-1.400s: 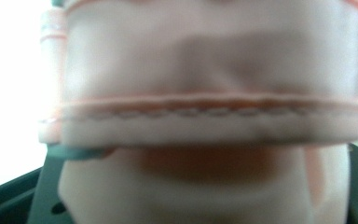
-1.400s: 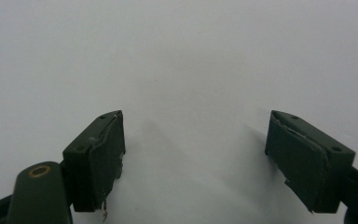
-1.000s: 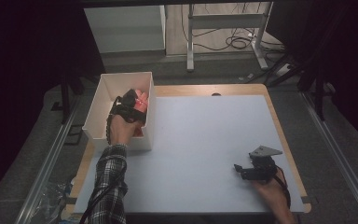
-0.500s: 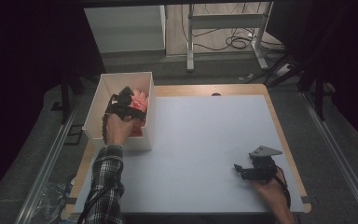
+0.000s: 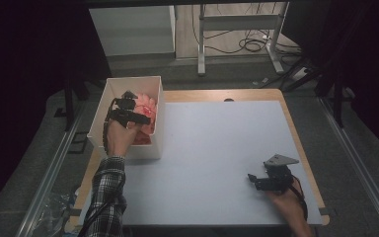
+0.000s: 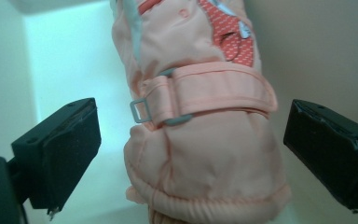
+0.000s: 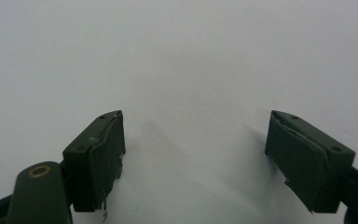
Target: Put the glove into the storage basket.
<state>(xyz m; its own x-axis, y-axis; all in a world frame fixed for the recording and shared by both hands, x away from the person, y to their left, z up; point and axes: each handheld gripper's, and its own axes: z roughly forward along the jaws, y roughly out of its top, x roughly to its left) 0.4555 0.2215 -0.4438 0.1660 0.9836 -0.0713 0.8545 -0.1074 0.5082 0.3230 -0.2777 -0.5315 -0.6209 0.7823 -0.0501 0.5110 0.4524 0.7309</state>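
Note:
A pale pink padded glove [image 6: 200, 84] with a strap and buckle lies in the white box [image 5: 128, 80] at the table's left. My left gripper [image 6: 198, 140] hangs over it inside the box. Its jaws have just been opening and stand wide on either side of the glove without touching it. From above, the left gripper [image 5: 131, 112] covers part of the pink glove [image 5: 147, 104]. My right gripper [image 5: 255, 180] rests low on the white table top [image 5: 217, 138] at the near right. It is open, and the right gripper [image 7: 193, 154] has nothing between its jaws.
The box's tall walls close in the left gripper on its sides. The white sheet lies on a wooden table whose edge [image 5: 301, 143] shows on the right. Beyond the table stand a metal frame [image 5: 202, 44] and cables on the floor.
The left gripper has let the glove go and lifted slightly over the box. The right hand has kept still.

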